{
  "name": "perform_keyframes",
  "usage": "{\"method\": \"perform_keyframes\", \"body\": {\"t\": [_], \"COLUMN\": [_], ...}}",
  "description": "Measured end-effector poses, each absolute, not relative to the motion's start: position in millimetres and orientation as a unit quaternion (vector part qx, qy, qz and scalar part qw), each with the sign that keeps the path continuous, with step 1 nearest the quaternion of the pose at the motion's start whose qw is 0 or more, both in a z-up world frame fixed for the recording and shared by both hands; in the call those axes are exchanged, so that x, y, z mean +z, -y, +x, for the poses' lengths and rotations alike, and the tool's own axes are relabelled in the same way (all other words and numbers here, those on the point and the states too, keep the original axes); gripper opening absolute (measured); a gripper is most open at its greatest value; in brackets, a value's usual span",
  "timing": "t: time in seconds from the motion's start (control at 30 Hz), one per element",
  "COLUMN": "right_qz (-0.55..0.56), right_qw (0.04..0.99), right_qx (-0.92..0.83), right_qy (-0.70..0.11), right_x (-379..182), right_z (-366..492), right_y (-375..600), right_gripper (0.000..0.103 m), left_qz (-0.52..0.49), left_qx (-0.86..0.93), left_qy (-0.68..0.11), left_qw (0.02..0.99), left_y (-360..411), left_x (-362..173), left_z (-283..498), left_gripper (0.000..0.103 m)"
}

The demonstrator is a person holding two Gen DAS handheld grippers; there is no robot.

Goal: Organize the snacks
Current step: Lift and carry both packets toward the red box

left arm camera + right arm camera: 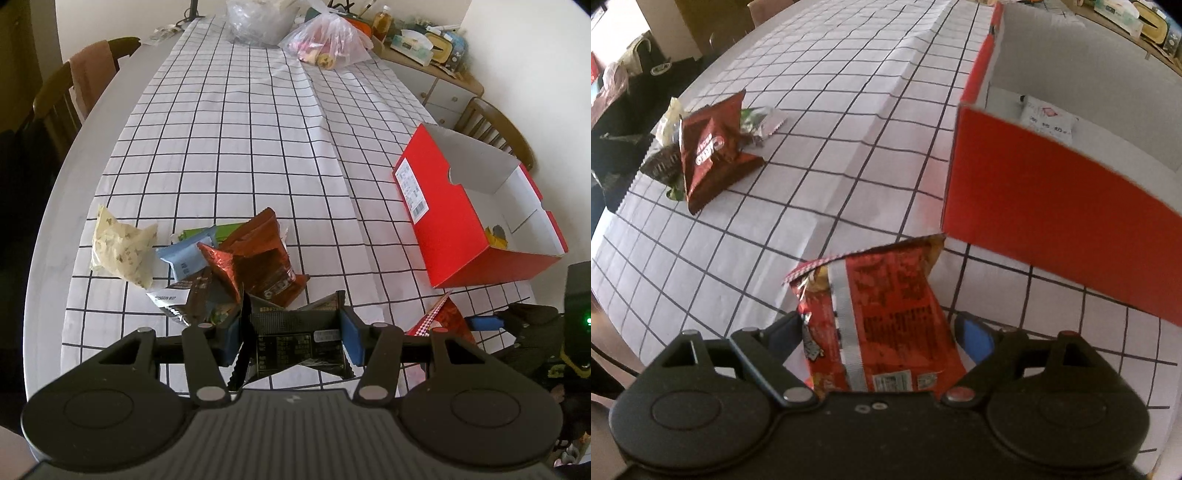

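My left gripper [290, 332] is shut on a black snack packet [291, 343], held just above the checked tablecloth [258, 147]. Beyond it lies a pile of snacks: two red-brown bags [266, 254], a blue packet [184, 258] and a cream packet [122, 251]. My right gripper [879, 325] stands open around a red snack bag [882, 325] that rests on the cloth; the right blue pad [975, 341] is clear of it. An open red box [1052, 206] stands just ahead on the right, with a white packet [1049, 118] inside. The left wrist view shows the red box [461, 229] holding a yellow packet [496, 236].
Two plastic bags [328, 44] sit at the far end of the table. Wooden chairs stand at the left [74, 85] and right [495, 129] sides. A cluttered sideboard [424, 40] runs along the far right wall. The table's rounded edge [55, 221] is near the pile.
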State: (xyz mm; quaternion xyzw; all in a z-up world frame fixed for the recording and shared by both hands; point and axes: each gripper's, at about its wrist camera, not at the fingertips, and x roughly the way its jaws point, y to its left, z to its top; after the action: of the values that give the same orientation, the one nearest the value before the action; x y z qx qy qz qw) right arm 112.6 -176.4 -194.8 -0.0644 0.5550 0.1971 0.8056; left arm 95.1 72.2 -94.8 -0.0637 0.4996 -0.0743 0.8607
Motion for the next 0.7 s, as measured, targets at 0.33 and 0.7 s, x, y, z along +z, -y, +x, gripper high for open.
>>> {"method": "perform_keyframes", "body": {"t": [0.33,0.7], "right_qz": [-0.095,-0.038], "right_qw": [0.815,0.847], "right_qx": [0.183,0.165], "right_qy": [-0.542,-0.505], "right_x": [-192,-143], "right_z": [108,89], "right_y": [169,185], "right_gripper": [0.072,0.072], "left_qz": [-0.068,-0.055], "left_qx": [-0.075,-0.105], "left_qy": [-0.503,-0.494], "left_qw": [0.858,0.861], "left_y": [-76,-66], "left_x": [-98,-92], "left_z": [97,106], "left_gripper": [0.053,0.053]}}
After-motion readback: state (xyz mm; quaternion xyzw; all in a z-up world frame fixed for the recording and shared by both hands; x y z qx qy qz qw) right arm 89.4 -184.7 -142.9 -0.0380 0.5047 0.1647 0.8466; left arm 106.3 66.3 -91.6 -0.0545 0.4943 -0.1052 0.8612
